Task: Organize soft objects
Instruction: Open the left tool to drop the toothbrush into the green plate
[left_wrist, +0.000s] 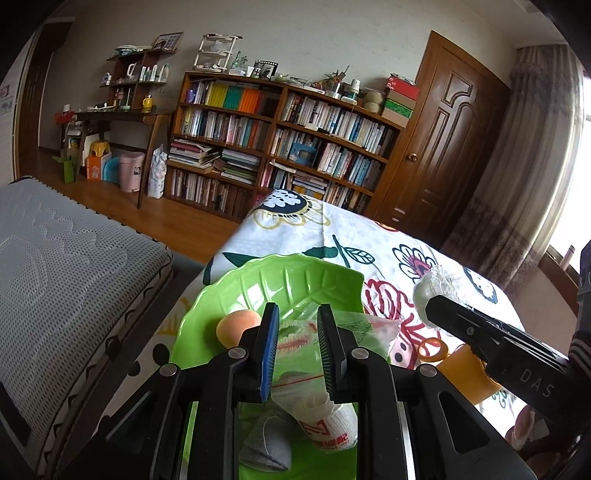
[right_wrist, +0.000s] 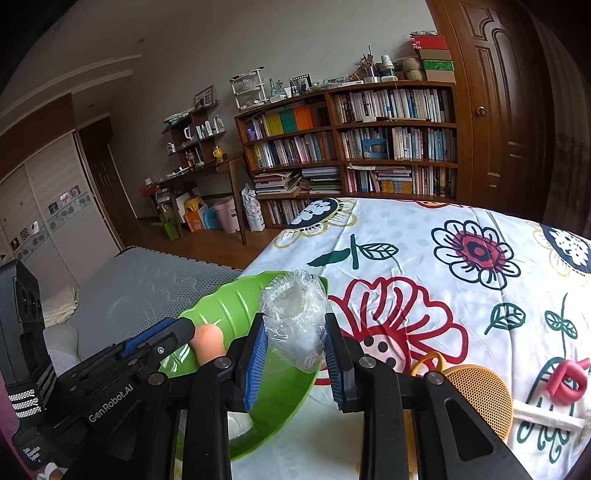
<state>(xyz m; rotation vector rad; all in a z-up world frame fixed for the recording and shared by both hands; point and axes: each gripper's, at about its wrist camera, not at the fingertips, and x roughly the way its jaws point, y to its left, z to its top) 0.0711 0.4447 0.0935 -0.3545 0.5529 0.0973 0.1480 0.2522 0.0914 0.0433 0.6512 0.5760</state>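
Note:
A green leaf-shaped bowl (left_wrist: 295, 277) stands on the floral tablecloth (left_wrist: 384, 251). In it lie a peach foam ball (left_wrist: 236, 325), a clear zip bag (left_wrist: 354, 328) with pink fuzzy pieces, a white bandage roll (left_wrist: 332, 424) and a grey fabric piece (left_wrist: 266, 443). My left gripper (left_wrist: 298, 314) hovers open over the bag, its fingers on either side of it. My right gripper (right_wrist: 295, 325) is shut on a roll wrapped in clear plastic (right_wrist: 291, 306), held above the bowl's right rim (right_wrist: 236, 299). The left view shows that roll (left_wrist: 436, 284) to the right.
An orange mesh disc (right_wrist: 480, 398), an orange ring (right_wrist: 428, 360), a pink looped piece (right_wrist: 565, 380) and a white strip (right_wrist: 546, 413) lie on the cloth right of the bowl. A grey mattress (left_wrist: 66, 266) sits left of the table. A bookshelf (left_wrist: 280, 140) lines the far wall.

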